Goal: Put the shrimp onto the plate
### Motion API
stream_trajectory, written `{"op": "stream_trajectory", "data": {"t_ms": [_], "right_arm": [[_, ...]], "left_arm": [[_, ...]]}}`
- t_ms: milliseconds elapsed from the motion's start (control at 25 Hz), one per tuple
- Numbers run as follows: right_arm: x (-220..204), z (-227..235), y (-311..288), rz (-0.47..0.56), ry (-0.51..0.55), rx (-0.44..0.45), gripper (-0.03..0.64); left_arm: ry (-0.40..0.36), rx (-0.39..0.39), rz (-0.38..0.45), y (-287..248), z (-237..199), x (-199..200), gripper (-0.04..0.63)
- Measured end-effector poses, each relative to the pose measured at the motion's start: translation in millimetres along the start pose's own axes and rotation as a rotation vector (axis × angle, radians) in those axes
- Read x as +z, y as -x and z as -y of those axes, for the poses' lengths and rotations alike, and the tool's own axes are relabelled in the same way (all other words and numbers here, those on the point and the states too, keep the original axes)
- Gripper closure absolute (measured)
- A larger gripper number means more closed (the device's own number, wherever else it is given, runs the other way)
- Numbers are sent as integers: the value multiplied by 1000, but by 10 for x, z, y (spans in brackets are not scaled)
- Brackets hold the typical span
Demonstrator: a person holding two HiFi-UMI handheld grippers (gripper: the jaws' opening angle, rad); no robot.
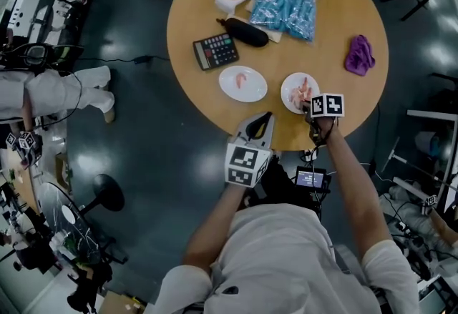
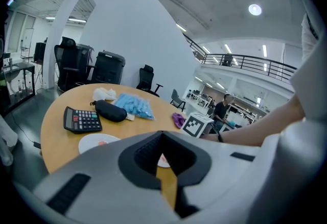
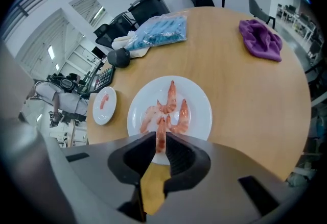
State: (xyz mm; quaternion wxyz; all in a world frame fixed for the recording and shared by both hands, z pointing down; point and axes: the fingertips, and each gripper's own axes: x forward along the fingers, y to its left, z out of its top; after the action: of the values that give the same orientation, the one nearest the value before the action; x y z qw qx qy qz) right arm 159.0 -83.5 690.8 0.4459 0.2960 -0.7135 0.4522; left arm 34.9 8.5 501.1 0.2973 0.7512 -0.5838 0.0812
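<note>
R gripper [image 3: 160,142] jaws are pinched on one end of a shrimp [image 3: 161,134], held over the pile plate [image 3: 200,116] well right of the calculator [image 3: 103,79]. The near plate [image 3: 97,114], just beside the calculator & prob. the target, holds one shrimp. L gripper [image 2: 163,140] jaws are closed on nothing, short of the calculator. Shrimp likely light, soft & slick, so a gentle pinch across the thicker body should hold better than the tail.
</note>
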Motion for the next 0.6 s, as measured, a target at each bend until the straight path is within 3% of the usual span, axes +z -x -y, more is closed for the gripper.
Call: {"op": "stream_trajectory", "data": {"t_ms": [160, 280, 600], "right_arm": [[-4, -1, 58, 20, -19, -8, 554], [96, -163, 199, 59, 36, 2, 554], [486, -1173, 152, 94, 196, 97, 554]], "left_arm": [[-6, 3, 9, 129, -31, 25, 588], [-11, 14, 20, 257, -89, 56, 588], [38, 64, 55, 577, -435, 67, 588]]}}
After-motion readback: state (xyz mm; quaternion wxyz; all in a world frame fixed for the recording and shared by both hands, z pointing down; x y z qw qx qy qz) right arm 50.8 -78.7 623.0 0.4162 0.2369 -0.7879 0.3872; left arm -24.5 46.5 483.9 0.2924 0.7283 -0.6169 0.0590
